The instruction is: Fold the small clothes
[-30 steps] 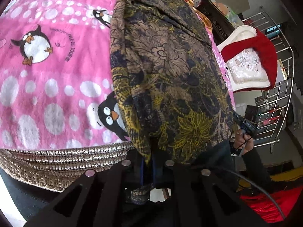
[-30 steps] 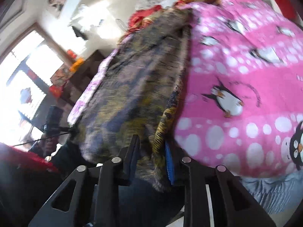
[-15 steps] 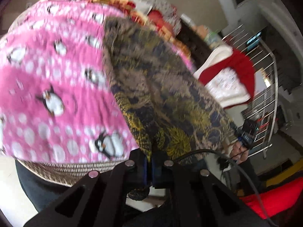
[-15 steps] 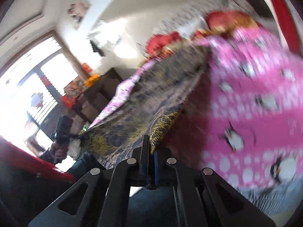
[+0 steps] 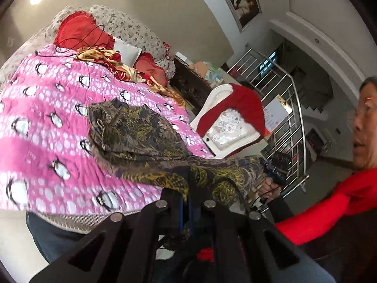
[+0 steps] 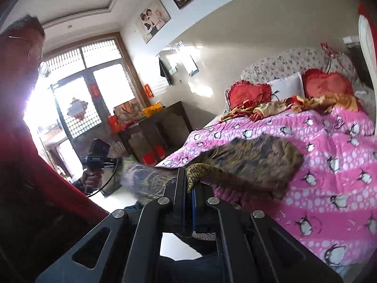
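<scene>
Both the left gripper (image 5: 186, 202) and right gripper (image 6: 188, 193), jaws clamped on the patterned garment (image 5: 141, 139), have risen since a second ago, lifting its near edge off the pink bedspread (image 5: 47, 141) for folding

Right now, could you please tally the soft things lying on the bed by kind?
Red heart cushions: 2
White pillow: 1
Pink penguin blanket: 1
Gold-red cloth: 1
Dark floral garment, pinched by both grippers: 1
Total: 6
</scene>
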`<state>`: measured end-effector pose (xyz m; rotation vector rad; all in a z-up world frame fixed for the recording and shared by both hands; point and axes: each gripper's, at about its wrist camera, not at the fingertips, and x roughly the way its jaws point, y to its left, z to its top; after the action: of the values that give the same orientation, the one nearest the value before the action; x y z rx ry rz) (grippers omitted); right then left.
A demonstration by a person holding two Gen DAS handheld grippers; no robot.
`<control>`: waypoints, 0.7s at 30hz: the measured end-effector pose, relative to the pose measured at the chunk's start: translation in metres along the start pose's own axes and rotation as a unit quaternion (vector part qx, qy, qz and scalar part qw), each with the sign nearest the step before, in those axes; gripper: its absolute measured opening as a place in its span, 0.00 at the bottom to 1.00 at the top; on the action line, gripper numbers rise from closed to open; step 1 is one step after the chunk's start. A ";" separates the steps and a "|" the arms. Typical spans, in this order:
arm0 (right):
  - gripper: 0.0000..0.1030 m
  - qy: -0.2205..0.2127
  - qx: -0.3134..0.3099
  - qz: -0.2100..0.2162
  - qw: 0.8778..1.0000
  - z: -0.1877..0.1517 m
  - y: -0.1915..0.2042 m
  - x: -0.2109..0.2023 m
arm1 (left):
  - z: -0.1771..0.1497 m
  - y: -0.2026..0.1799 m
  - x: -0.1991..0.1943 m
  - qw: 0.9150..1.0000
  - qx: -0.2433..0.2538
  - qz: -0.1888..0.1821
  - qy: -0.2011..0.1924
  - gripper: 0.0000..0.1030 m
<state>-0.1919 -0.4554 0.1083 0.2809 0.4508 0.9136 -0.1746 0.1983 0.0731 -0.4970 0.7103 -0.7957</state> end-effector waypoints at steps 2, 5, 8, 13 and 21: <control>0.04 -0.002 0.011 -0.015 1.000 0.002 -0.014 0.008 | 0.014 0.010 0.018 1.000 -0.003 0.016 0.002 0.03; 0.04 0.001 0.044 -0.065 0.997 0.001 -0.054 0.032 | 0.041 0.034 0.051 0.998 -0.015 0.063 0.005 0.03; 0.04 0.015 0.084 -0.139 0.987 0.002 -0.106 0.072 | 0.072 0.064 0.098 0.993 -0.024 0.116 0.019 0.03; 0.04 0.042 0.131 -0.217 0.966 0.010 -0.174 0.137 | 0.114 0.120 0.165 0.982 -0.038 0.181 0.043 0.03; 0.04 0.112 0.159 -0.273 0.942 0.023 -0.248 0.216 | 0.147 0.186 0.229 0.965 -0.050 0.242 0.087 0.03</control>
<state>0.1057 -0.4258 -0.0309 0.3235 0.8432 0.3231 0.1334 0.1534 -0.0358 -0.3239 0.9908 -0.3473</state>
